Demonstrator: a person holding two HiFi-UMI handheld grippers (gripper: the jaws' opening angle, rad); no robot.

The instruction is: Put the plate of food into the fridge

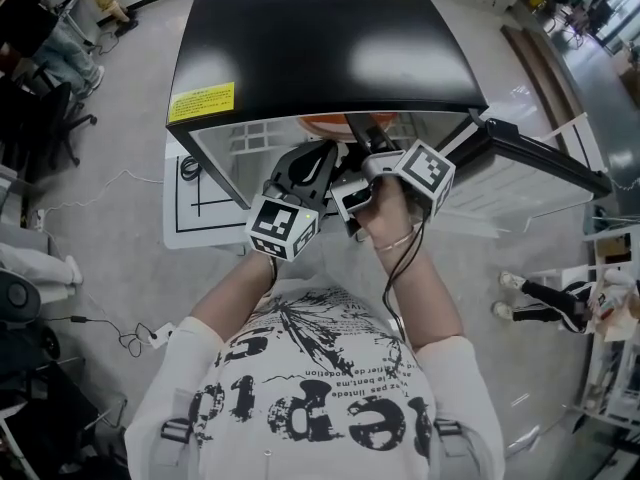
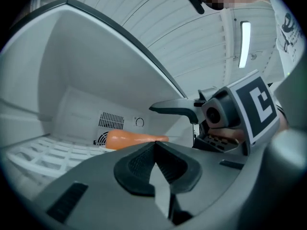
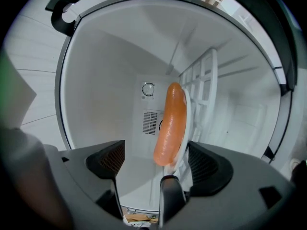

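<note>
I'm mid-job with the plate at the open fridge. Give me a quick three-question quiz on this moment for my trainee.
1. True or false: the left hand-held gripper has its jaws together, with nothing between them.
2. What food lies on the plate? A) an orange sausage B) a banana C) a slice of bread
3. Fill in: the right hand-held gripper has its jaws ____, one on either side of the plate.
Key: 1 true; 2 A; 3 apart.
</note>
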